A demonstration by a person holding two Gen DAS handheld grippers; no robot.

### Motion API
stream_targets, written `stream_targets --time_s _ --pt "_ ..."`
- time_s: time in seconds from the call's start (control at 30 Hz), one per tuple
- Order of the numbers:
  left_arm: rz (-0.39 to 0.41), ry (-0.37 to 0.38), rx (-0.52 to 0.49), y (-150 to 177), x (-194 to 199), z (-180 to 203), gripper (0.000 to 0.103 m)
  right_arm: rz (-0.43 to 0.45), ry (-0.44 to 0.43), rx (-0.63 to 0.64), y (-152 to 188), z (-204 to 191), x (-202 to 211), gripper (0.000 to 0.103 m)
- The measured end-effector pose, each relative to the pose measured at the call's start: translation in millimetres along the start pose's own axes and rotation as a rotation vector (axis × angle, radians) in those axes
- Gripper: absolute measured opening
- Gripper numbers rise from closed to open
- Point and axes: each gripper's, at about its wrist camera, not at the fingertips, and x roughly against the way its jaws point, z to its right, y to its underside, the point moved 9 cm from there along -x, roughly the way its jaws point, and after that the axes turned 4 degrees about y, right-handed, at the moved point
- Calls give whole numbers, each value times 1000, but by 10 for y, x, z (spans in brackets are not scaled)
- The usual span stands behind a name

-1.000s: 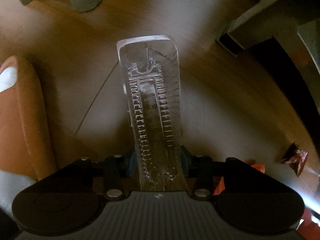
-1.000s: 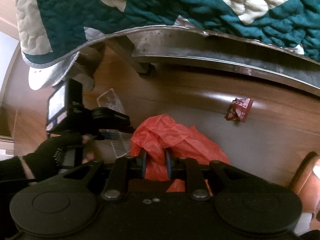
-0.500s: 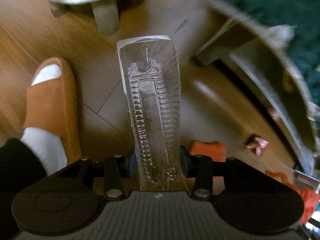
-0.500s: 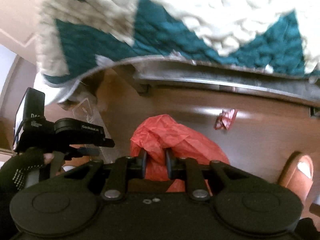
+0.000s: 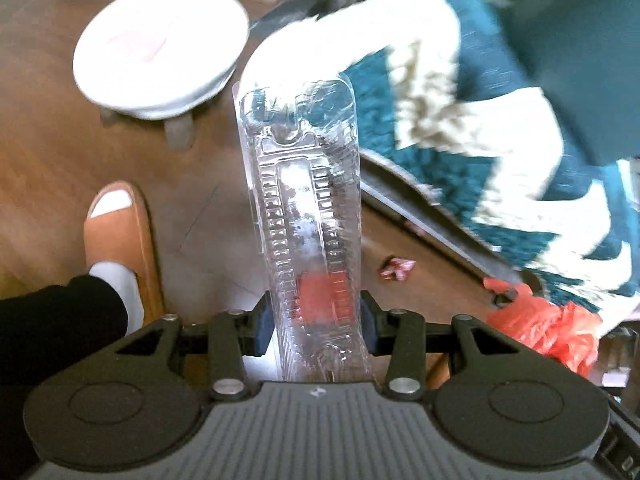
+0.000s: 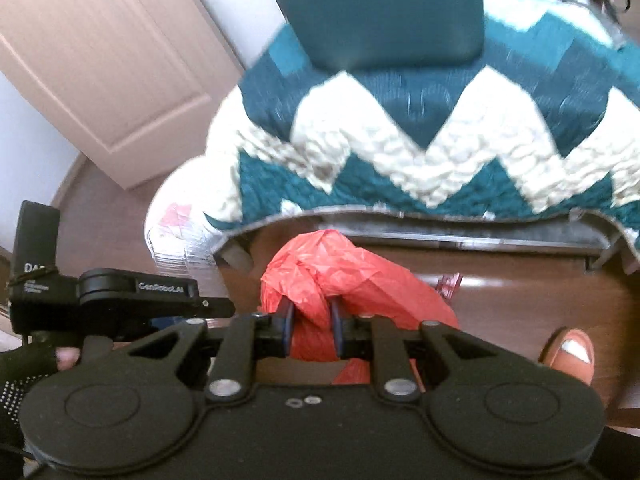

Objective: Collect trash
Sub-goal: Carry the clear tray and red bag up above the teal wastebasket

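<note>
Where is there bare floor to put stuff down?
Bare wood floor lies between the orange slipper, the white round stool and the bed frame. Near the bed it is crowded: a red wrapper lies there, beside the quilt.

Clear glossy ribbed plastic tray point(image 5: 308, 216), crinkled thin red plastic bag point(image 6: 340, 276), puffy quilted cloth blanket point(image 6: 420, 152), polished shiny wood floor point(image 5: 52, 168), matt black plastic grippers.
</note>
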Motion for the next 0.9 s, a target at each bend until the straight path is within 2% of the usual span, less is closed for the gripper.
stream_targets --time_s 0.2,0.43,0.63,0.9 --pt "79 66 -96 55 573 374 42 118 -7 25 -94 -52 624 18" --pt "190 138 -199 64 1188 833 43 276 -15 53 -429 -68 1337 18" --pt "299 189 -281 -80 1716 1246 43 409 -16 101 -801 -79 1881 18" --pt "427 238 -396 -484 2346 1936 43 549 4 177 -1458 -76 2416 18"
